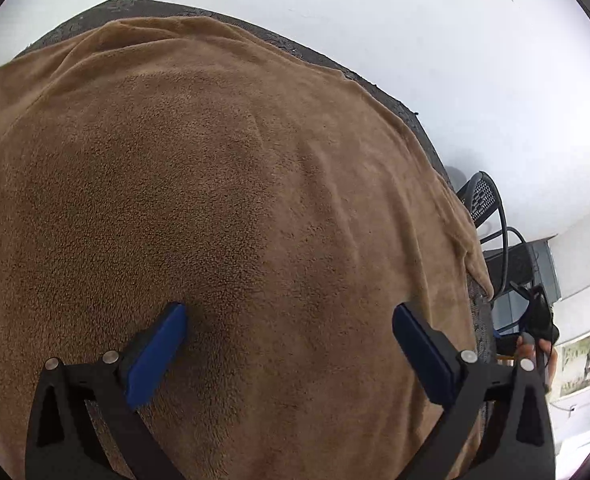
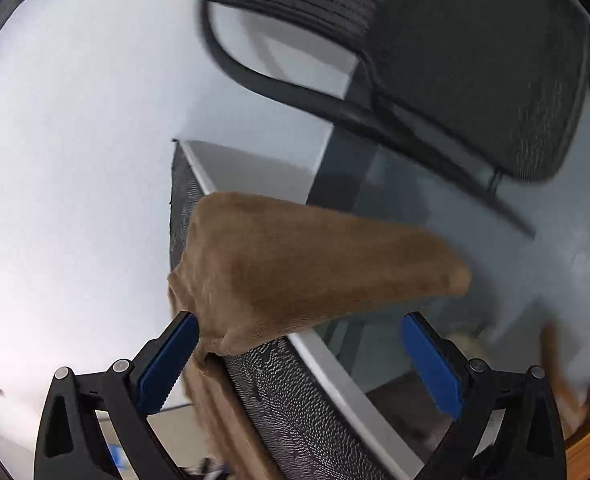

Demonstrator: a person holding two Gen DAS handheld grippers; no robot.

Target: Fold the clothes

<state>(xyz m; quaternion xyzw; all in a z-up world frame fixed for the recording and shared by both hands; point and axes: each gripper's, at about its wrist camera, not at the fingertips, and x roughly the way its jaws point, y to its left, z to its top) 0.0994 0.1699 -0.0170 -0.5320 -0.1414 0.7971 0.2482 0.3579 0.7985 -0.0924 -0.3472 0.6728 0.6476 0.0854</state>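
A brown fleece cloth lies spread over most of a dark patterned table, with soft wrinkles near its far edge. My left gripper hovers low over the near part of the cloth, open, its blue pads wide apart and holding nothing. In the right wrist view a corner of the same cloth hangs over the table's edge. My right gripper is open around that corner. Its left pad sits right against the fabric fold; the right pad is clear of it.
A black mesh chair stands close beyond the table corner, also seen as the chair at the right of the left wrist view. A hand holds a dark tool there. White wall surrounds the table.
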